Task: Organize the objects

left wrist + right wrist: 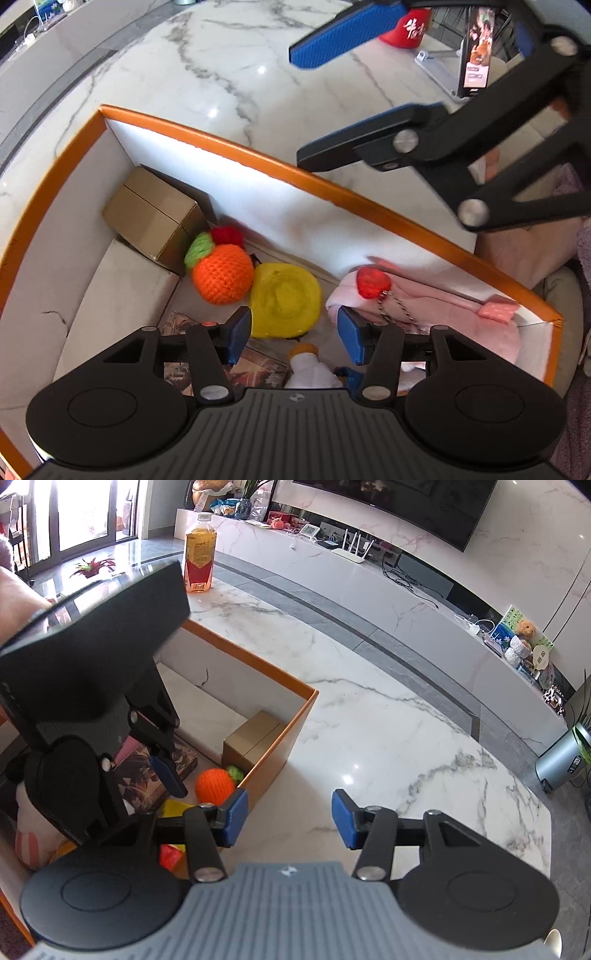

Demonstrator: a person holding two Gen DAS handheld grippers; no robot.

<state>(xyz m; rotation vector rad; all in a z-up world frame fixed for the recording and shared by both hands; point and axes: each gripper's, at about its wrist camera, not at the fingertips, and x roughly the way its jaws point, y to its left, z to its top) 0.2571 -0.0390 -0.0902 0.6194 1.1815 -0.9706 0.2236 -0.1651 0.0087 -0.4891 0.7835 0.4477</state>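
An orange-rimmed cardboard box with white inner walls sits on a white marble tabletop veined in grey, already holding the objects being sorted. Inside, a small tan cardboard carton stands in the far corner; just beside it lies an orange crocheted fruit with a green and red yarn top, touching a round yellow translucent disc. A folded pale pink cloth fills the other end, with a red translucent heart charm on a bead chain resting on it. A printed card box with dark fantasy artwork lies flat on the box floor, and a white plush toy with an orange tip sits nearest the camera.

The left gripper points steeply down into the box, its blue-padded jaws about half open above the yellow disc and the plush toy, holding nothing and touching nothing.

The right gripper hangs over the bare tabletop just outside the box's near corner, jaws likewise about half open and empty. Seen from the left wrist, its fingers reach over the tabletop beyond the box's far wall.

Farther out stand a bottle of amber drink with a red label, a red cap with white lettering and a phone propped on a silver stand.
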